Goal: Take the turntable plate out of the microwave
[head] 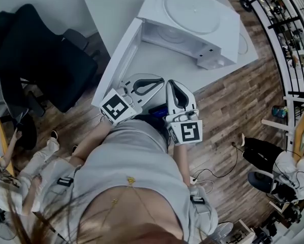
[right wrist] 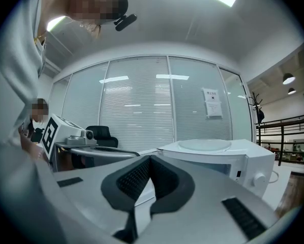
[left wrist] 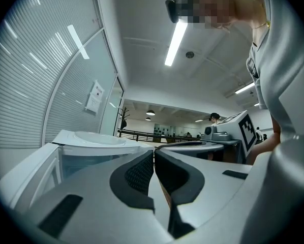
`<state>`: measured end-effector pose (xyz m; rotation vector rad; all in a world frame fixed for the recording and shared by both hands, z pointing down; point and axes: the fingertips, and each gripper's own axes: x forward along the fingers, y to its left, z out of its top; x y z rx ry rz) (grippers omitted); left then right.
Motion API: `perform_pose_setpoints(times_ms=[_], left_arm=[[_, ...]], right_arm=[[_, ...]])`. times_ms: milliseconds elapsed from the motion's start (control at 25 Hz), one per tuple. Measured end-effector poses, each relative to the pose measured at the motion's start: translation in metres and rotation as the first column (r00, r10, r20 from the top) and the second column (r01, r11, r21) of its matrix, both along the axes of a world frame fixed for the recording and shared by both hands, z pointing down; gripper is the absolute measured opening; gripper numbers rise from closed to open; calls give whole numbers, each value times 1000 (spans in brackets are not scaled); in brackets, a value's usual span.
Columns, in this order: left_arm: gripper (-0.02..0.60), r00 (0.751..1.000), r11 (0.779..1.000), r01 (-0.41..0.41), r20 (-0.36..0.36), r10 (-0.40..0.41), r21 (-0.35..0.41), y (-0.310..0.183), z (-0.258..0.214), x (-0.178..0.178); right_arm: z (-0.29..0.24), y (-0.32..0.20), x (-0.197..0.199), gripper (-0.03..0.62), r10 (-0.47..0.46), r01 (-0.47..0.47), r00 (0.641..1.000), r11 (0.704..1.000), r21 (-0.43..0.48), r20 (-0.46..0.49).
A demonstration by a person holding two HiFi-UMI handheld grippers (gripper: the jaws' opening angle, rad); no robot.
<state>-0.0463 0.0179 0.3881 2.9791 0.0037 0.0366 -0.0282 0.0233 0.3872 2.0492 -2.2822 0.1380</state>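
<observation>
Left gripper and right gripper are pressed together, empty. I faintly see the turntable plate inside the open microwave at 12 o'clock. Risk: the left gripper clips the door, or the glass slips from a shallow pinch.

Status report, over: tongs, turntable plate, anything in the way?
Left tongs shut, empty. Right tongs shut, empty. Door open; round plate lies on top of the microwave. Nothing blocks the opening.
</observation>
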Motion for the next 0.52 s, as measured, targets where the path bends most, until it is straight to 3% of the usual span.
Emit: perform_pose_setpoints(times_ms=[520], left_arm=[[34, 1000, 1000, 1, 22, -1, 16, -3, 1, -3]], right_arm=[[0, -1, 7, 15, 11, -11, 1000, 1000, -9, -18]])
